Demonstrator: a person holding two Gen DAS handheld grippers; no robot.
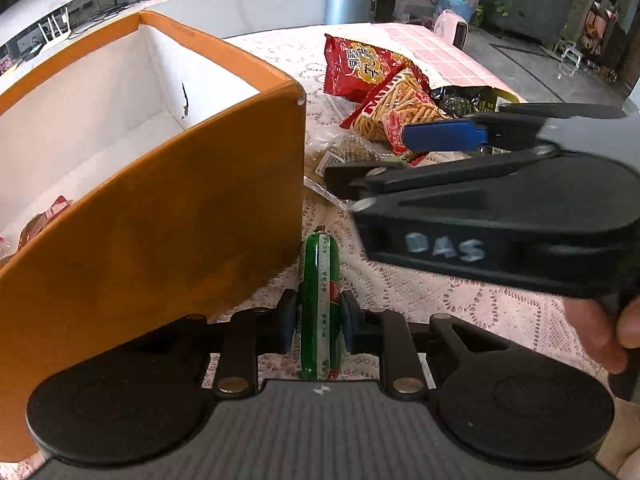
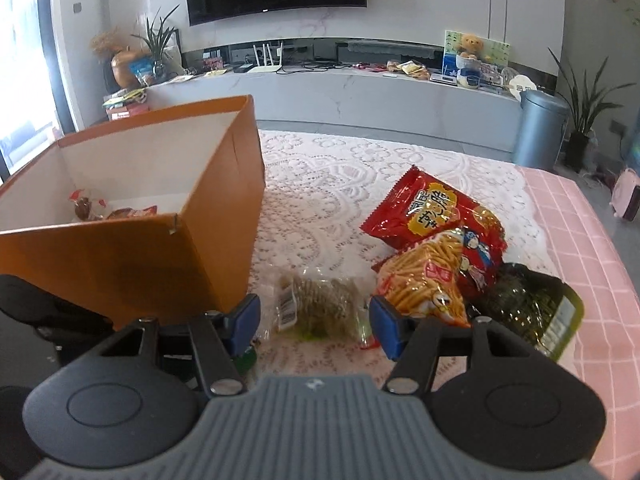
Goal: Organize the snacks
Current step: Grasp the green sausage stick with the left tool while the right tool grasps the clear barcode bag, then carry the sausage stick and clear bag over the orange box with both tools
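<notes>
Two tools are working over the counter (image 2: 320, 176), which is wearing a white lace cloth with a pink checked cloth at its far side. We are seeing the orange box (image 1: 168, 216) standing open at the left, white inside, with a few wrapped snacks (image 2: 112, 212) lying on its floor near one corner. Right of the box, well apart from it, a loose pile of snacks is lying on the lace: a red snack bag (image 2: 424, 208) at the back, a packet of fried sticks (image 2: 424, 284) overlapping its near edge, a dark green packet (image 2: 532, 304) beside that, and a clear packet of brownish pieces (image 2: 320, 304) nearest the box.

We are holding the left tool (image 1: 318, 316) clenched on a green sausage stick (image 1: 320, 276), which is lying just beside the box's near corner, both blue pads pressing its sides. Our right tool (image 2: 314, 320) is hanging released, its jaws spread wide over the clear packet and gripping nothing. A hand (image 1: 600, 332) is showing at the right tool's handle.
</notes>
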